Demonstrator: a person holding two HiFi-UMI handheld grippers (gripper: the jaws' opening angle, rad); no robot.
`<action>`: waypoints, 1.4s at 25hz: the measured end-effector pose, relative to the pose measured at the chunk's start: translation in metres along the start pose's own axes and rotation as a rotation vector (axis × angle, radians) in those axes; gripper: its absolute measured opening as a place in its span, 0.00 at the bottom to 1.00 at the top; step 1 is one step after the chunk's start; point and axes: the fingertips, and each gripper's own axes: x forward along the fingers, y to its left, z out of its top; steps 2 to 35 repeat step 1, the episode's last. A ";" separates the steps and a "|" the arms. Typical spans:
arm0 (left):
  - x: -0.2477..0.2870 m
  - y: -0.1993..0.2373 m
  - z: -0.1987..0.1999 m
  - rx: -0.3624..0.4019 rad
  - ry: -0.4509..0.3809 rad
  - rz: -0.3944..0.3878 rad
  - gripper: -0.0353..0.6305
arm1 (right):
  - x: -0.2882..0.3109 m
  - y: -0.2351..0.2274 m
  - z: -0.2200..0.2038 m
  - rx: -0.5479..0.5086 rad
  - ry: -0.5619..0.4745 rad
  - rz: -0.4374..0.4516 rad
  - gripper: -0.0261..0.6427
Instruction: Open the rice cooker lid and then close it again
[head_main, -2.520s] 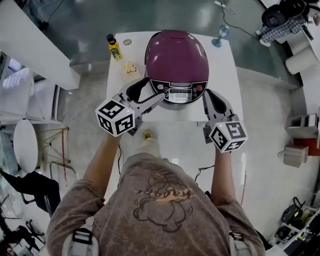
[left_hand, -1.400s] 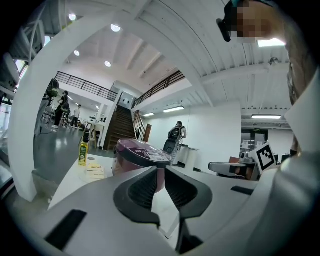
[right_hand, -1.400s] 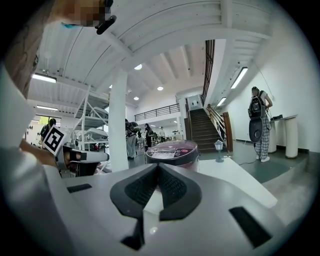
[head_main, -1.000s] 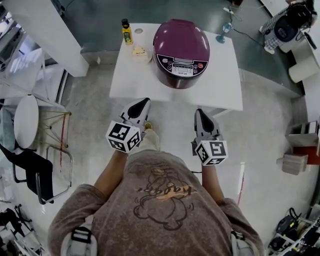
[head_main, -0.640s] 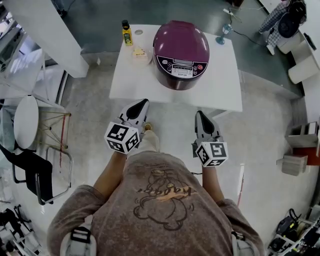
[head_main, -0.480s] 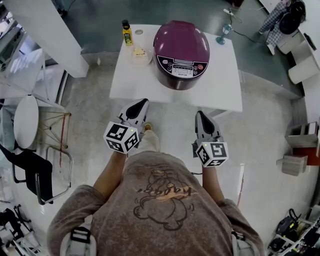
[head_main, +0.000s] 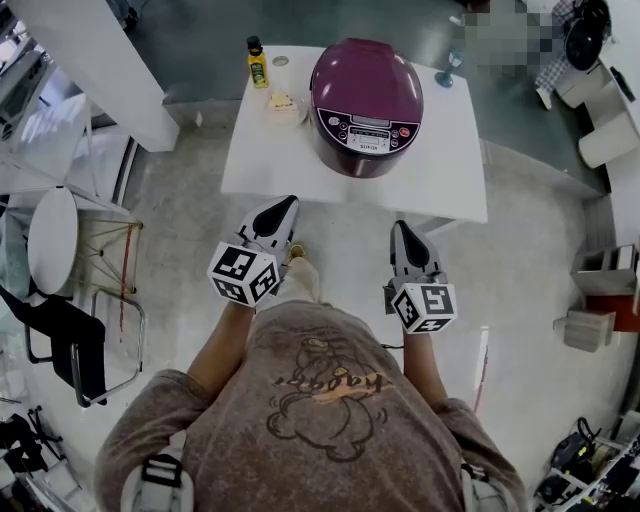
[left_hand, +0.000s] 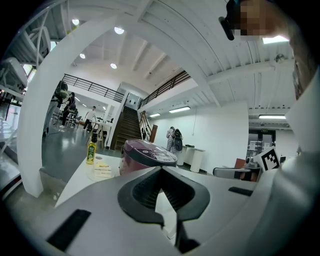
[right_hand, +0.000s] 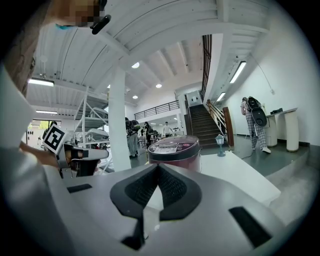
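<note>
Purple cooker (head_main: 366, 88) is set on the worktop (head_main: 450, 180), lid (head_main: 365, 70) down. L gripper (head_main: 286, 205) & R gripper (head_main: 402, 229) are held well short of the worktop edge, fingers (left_hand: 142, 195) pressed together, nothing between. Task is judged either done or not begun; can't be told which.
</note>
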 end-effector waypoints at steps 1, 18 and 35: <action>0.000 0.000 0.000 -0.003 -0.001 0.000 0.09 | 0.001 0.000 0.000 -0.001 -0.001 0.000 0.04; 0.000 0.000 0.000 -0.003 -0.001 0.000 0.09 | 0.001 0.000 0.000 -0.001 -0.001 0.000 0.04; 0.000 0.000 0.000 -0.003 -0.001 0.000 0.09 | 0.001 0.000 0.000 -0.001 -0.001 0.000 0.04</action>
